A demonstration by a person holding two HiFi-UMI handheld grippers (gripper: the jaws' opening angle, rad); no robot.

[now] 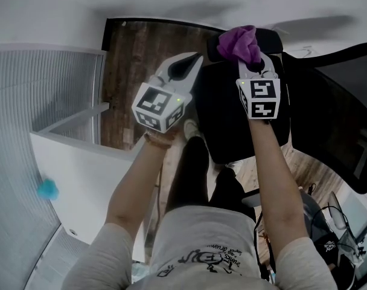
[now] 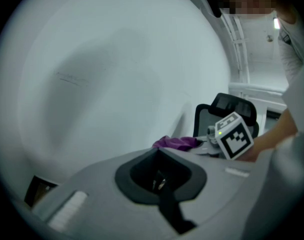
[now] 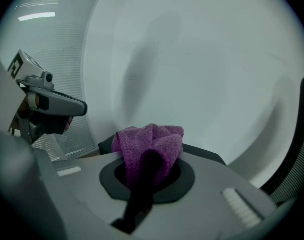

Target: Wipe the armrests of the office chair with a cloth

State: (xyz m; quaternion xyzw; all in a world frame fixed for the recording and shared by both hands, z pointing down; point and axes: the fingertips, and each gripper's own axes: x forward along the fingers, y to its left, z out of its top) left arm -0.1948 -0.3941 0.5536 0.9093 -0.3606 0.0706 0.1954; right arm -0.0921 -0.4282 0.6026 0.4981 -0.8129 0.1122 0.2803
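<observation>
My right gripper point(image 1: 248, 58) is shut on a bunched purple cloth point(image 1: 239, 43), which sticks out past its jaws point(image 3: 148, 146). The cloth hangs just above a black armrest pad point(image 1: 271, 40) of the office chair point(image 1: 232, 122); whether they touch I cannot tell. That pad shows as a dark edge behind the cloth point(image 3: 204, 153) in the right gripper view. My left gripper point(image 1: 185, 67) floats to the left of the chair, over the floor, shut and holding nothing point(image 2: 160, 176). The left gripper view catches the chair's mesh back point(image 2: 233, 108) and the cloth point(image 2: 176, 143).
A white desk with a ribbed partition point(image 1: 75, 156) stands at the left, a small blue object point(image 1: 48, 189) on it. Dark wood floor point(image 1: 138, 59) lies ahead. The chair's mesh backrest point(image 1: 340, 113) fills the right. Cables and a dark bag point(image 1: 328, 234) lie at the lower right.
</observation>
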